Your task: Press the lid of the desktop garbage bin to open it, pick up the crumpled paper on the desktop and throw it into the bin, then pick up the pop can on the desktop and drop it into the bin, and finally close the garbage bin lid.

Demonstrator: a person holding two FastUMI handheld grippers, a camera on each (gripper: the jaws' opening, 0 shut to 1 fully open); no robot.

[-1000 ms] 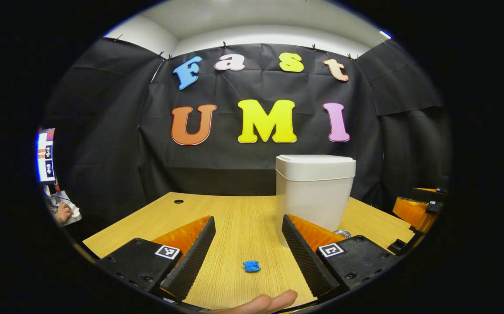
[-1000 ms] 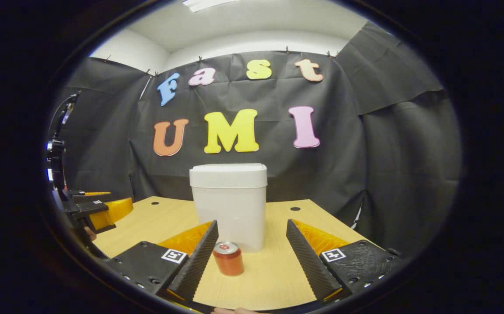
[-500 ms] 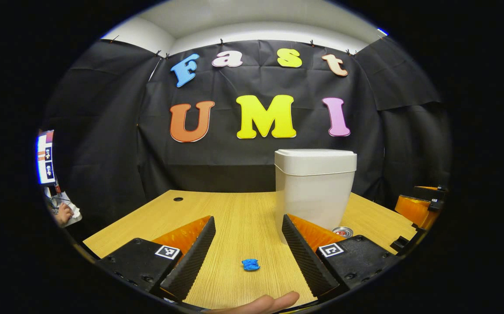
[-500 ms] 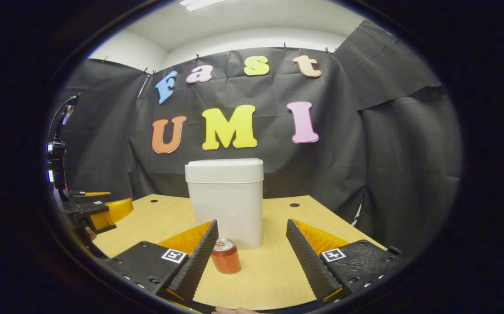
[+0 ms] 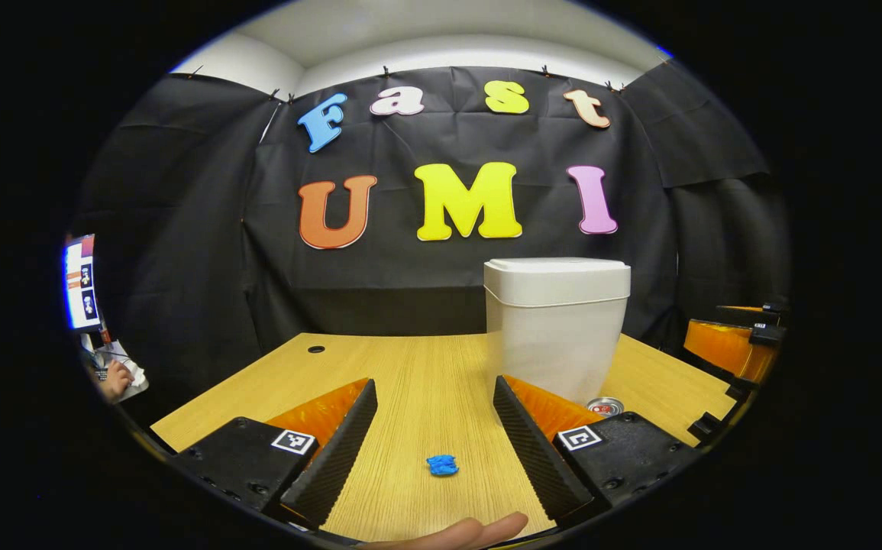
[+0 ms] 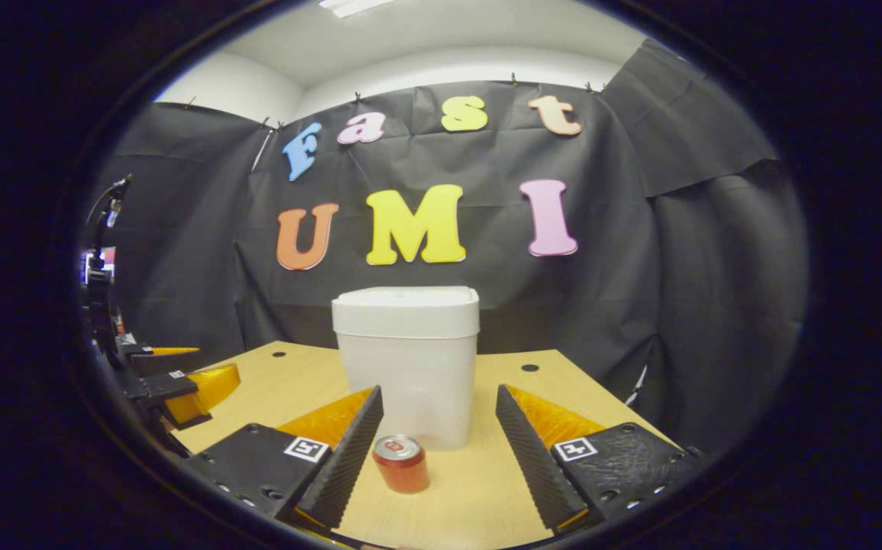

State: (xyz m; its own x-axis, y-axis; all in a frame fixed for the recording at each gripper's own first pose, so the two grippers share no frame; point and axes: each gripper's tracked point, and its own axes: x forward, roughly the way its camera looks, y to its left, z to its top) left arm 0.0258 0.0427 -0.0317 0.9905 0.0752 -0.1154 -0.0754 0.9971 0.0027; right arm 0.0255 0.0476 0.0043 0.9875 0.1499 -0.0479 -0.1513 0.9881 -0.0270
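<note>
In the left gripper view, the left hand-held gripper (image 5: 434, 405) hangs low over the wooden tabletop (image 5: 418, 367) with its fingers spread wide and nothing between them. The blue crumpled paper (image 5: 441, 464) lies on the wood in the gap between those fingers, nearer the camera than their tips and touching neither. A fingertip of the holding hand (image 5: 456, 532) pokes in at the bottom edge. The white garbage bin (image 5: 555, 325) stands upright ahead and to the right, lid down. The silver top of the pop can (image 5: 605, 406) peeks out beside the bin's base, just behind the right-side finger. The right hand-held gripper (image 5: 731, 347) sits at the far right rim.

In the right gripper view, the right hand-held gripper (image 6: 439, 412) is likewise wide apart and empty. Here the whole pop can (image 6: 401, 463) shows, red and upright, just beside the left-side finger and in front of the garbage bin (image 6: 408, 363). The left hand-held gripper (image 6: 181, 382) shows at the left rim.

Bare wood lies open left of the bin; the tabletop's (image 6: 486, 473) back edge meets the black cloth close behind it.
</note>
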